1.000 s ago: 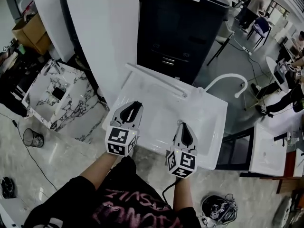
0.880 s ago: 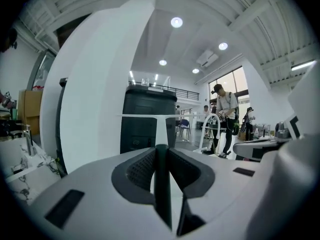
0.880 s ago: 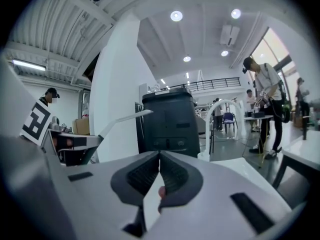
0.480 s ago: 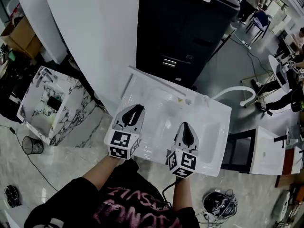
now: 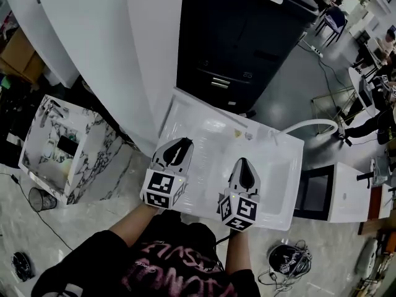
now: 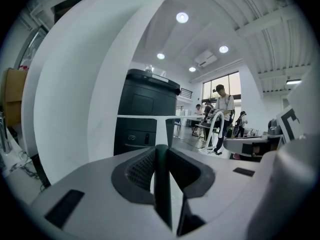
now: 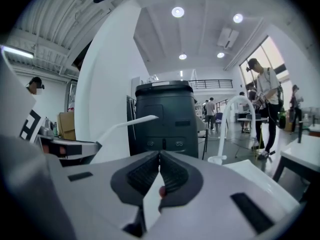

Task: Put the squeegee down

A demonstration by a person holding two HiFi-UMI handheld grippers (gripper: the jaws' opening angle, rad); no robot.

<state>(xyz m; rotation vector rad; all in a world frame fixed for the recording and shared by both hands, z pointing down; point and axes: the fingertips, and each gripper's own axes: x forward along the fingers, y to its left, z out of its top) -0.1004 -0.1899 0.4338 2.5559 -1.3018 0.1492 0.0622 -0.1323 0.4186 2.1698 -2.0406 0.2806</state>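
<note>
Guessing the left gripper [image 5: 176,148] is clamped on the squeegee [image 6: 161,184], a thin dark strip running 12-to-6 between its jaws, over the white basin [image 5: 275,187], while the right gripper [image 5: 242,164] is just pinched shut.

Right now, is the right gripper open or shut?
Shut. In the right gripper view, the grey right gripper has its ribbed black fingers meeting at the tips, with nothing held between them.

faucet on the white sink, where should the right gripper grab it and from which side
Probably the upright stem of the faucet, just above its base at the back right corner of the sink, fingers either side of the round tube. Bring the right gripper in from the front, over the basin: a black cabinet stands behind, and the arch bends to the right.
</note>
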